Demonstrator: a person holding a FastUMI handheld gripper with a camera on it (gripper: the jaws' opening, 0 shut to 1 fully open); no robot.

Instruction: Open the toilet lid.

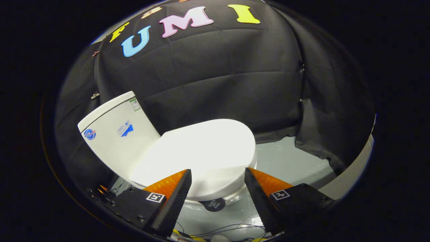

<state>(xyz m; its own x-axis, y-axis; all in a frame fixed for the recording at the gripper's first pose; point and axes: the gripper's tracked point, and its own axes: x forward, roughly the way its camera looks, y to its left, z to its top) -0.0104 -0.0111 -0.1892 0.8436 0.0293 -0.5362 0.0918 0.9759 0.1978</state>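
Note:
A white toilet stands ahead, its lid [201, 151] lying flat and closed over the bowl. The tank [116, 134] rises behind the lid to the left, with stickers on its side. My gripper [217, 171] is open, its two orange-and-black fingers spread wide. The near rim of the lid sits just between and slightly beyond the fingertips, and neither finger touches it. The left finger [171, 191] and the right finger [265, 191] frame the lid's front edge.
A round black sticker [214, 204] sits on the bowl below the lid's front edge. Grey floor [289, 161] stretches to the right of the toilet. Black cloth walls close in behind and at the right. Thin cables [218, 230] lie low between the fingers.

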